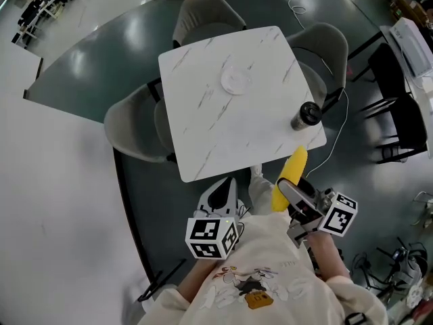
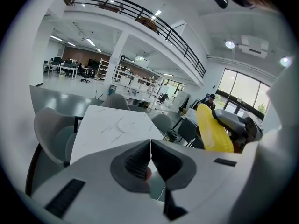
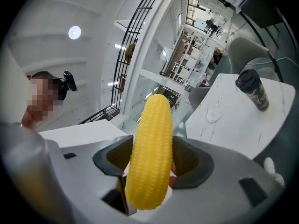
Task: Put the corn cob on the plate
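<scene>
Right gripper view shows the corn cob (image 3: pixel 149 157) pinched across its middle by the right gripper (image 3: pixel 150 164). One jaw presses on each side, and the cob's rounded tip stands up past the jaws. In the head view the corn cob hangs off the table (image 1: pixel 203 134), just outside its near right corner and over the dark floor. Its tip points toward that corner, and it touches nothing on the table.

The left gripper (image 1: pixel 220 196) is also held off the table's near edge, to the left of the corn cob. In the left gripper view its jaws are pressed together with nothing between them.

The plate (image 1: pixel 236 80) is small, round and white. It lies on the table toward the far side, about mid-width and well apart from the corn cob. A dark lidded cup (image 1: pixel 306 115) stands upright at the table's right edge, close to the near right corner, between the plate and the corn cob.

Grey chairs (image 1: pixel 206 15) ring the table: one at its far side, one at its far right corner and one at its left side. A white cable (image 1: pixel 340 131) trails over the floor just beyond the table's right edge. The person's cream shirt (image 1: pixel 264 276) fills the bottom of the head view, below the table's near edge.
</scene>
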`<action>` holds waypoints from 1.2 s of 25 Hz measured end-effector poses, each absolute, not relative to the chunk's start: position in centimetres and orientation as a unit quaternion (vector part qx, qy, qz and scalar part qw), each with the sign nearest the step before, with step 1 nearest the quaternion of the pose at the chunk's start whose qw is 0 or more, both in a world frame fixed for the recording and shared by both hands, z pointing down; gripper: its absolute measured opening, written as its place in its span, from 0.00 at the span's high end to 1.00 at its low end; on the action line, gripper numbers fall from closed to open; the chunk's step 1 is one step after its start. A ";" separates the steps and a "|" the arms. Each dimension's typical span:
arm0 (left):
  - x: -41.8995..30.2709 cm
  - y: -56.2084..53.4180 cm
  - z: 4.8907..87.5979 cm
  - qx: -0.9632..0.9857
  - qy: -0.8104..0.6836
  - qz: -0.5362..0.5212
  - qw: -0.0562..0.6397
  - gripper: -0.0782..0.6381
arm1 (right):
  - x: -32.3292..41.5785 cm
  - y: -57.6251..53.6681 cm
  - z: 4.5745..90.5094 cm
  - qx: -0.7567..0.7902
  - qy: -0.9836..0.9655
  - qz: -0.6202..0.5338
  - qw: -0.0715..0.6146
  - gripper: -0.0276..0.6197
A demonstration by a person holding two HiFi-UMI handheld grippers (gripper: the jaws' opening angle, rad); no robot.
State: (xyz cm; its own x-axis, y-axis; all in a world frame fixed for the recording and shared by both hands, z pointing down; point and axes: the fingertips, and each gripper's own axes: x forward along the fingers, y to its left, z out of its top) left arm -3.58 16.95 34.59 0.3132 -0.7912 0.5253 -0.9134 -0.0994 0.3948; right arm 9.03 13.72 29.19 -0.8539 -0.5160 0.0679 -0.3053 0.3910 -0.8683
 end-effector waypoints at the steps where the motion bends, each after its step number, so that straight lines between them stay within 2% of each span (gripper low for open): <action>1: -3.6 16.2 34.8 0.735 -0.579 0.092 0.342 0.88 | 8.9 12.9 29.3 -0.248 0.827 -0.493 0.105 0.56; 19: -2.5 1.8 35.4 0.712 -0.597 0.115 0.350 0.88 | 8.7 -2.1 31.5 -0.224 0.831 -0.505 0.059 0.56; 30: -1.2 -2.8 36.3 0.688 -0.614 0.119 0.367 0.88 | 8.0 -7.0 32.6 -0.210 0.832 -0.512 0.039 0.56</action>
State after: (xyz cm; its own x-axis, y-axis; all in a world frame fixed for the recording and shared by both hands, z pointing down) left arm -1.19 -2.76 36.35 0.2171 -0.7578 0.6152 -0.9329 0.0244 0.3594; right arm 8.02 -7.03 32.65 -0.9084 -0.3898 0.1511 -0.3107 0.3879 -0.8677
